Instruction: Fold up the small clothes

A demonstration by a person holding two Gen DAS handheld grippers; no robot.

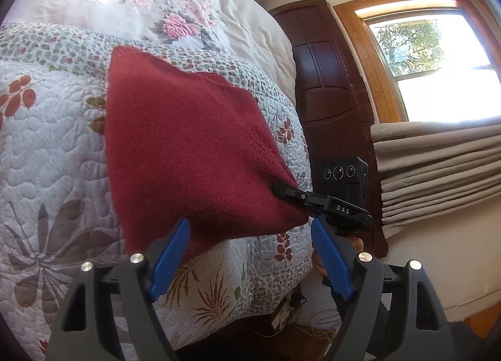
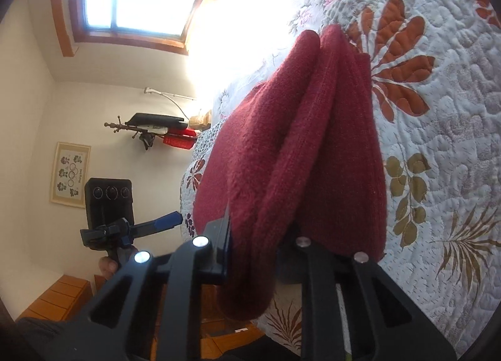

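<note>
Right tongs (image 2: 260, 236) clench the red knit's (image 1: 188, 142) corner; left tongs (image 1: 250, 261) gape, released. Mid-fold on the bed (image 1: 47, 142); next, probably lay it flat.

**Wool, quilting and matt plastic**

The red sweater (image 1: 188, 142) I hold is a fuzzy, matt knit with a fine ribbed edge. Under it the quilt (image 1: 47, 142) is stitched cotton-like cloth, puckered and dull. My left claw (image 1: 250, 254) has matt black plastic arms, blue ridged finger pads (image 1: 332, 261) and shiny round metal pins. My right claw (image 2: 260, 236) looks the same black plastic. The cabinet (image 1: 325, 79) is dark wood with a soft sheen; the window frame (image 1: 375, 67) is glossier orange wood. The folded blind (image 1: 438, 167) is smooth, matt beige cloth.
</note>
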